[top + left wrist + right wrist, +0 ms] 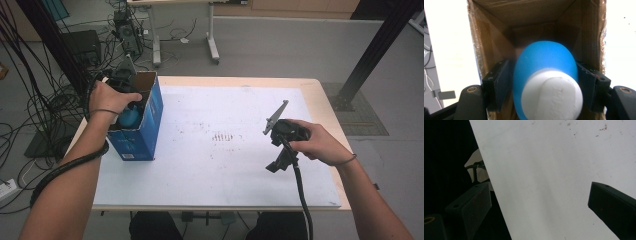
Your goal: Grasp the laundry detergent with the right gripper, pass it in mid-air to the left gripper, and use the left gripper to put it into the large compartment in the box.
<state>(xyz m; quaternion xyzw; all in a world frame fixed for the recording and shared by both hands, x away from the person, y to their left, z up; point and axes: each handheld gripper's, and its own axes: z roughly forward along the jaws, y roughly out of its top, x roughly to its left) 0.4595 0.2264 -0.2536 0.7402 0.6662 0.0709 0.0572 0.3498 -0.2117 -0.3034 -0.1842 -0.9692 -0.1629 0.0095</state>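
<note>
White table (210, 165), frame left: my left hand-held gripper (544, 75) brackets a blue-and-white object (546, 75) inside the cardboard box (145, 125); release low. Right hand-held gripper (539, 205) gapes empty.

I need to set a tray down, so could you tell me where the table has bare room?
The white table top is bare between the blue box at its left edge and the right gripper, also along the far edge. It is crowded at the box, where the left gripper reaches in with a blue-and-white object.
</note>
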